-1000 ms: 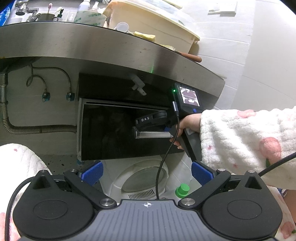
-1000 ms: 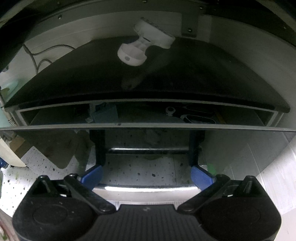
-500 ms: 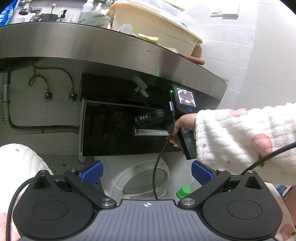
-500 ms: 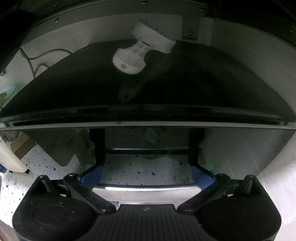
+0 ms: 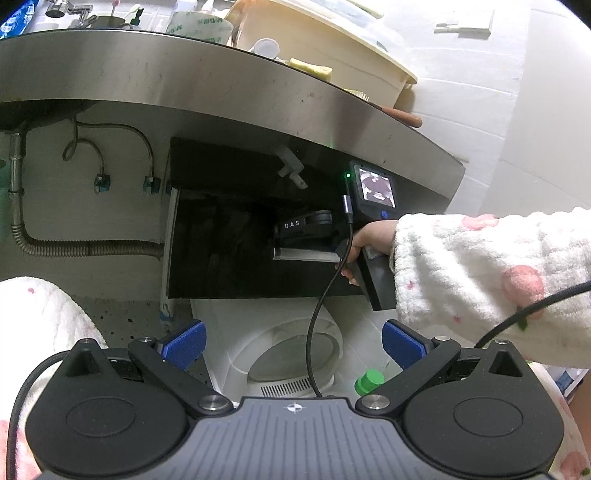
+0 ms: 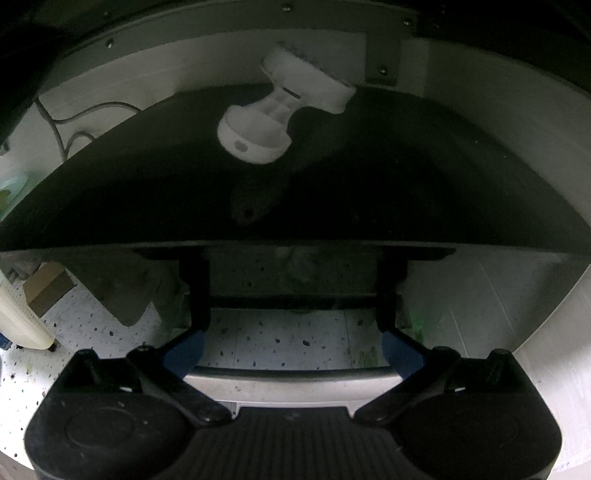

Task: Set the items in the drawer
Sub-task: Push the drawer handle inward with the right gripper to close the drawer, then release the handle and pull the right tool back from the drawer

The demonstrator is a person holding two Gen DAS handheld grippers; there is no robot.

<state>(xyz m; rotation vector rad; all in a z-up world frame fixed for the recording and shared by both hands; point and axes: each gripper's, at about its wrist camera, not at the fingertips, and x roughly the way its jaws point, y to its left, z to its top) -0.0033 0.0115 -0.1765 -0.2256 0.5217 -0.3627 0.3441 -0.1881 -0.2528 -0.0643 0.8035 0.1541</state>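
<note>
Drawer [image 5: 236, 251] closed, contents hidden, right tool [image 5: 295, 236] at handle [image 5: 304, 254]

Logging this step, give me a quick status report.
Right gripper at the drawer handle, jaws open. Left gripper open, empty, held back. Drawer front looks shut. Nothing in the way.

A home kitchen or washing corner is shown. A stainless steel desk [image 5: 229, 92] is seen with a tap [image 5: 70, 9], a cup of toothbrushes [image 5: 122, 18], a sponge [image 5: 310, 68] and a cream plastic tub [image 5: 325, 40] on it. Exposed pipes [image 5: 74, 247] and hoses [image 5: 110, 147] are fixed to the tiled wall [image 5: 480, 74] below, beside a black drawer [image 5: 240, 258]. A speckled terrazzo floor [image 6: 295, 343] is seen underneath.
</note>
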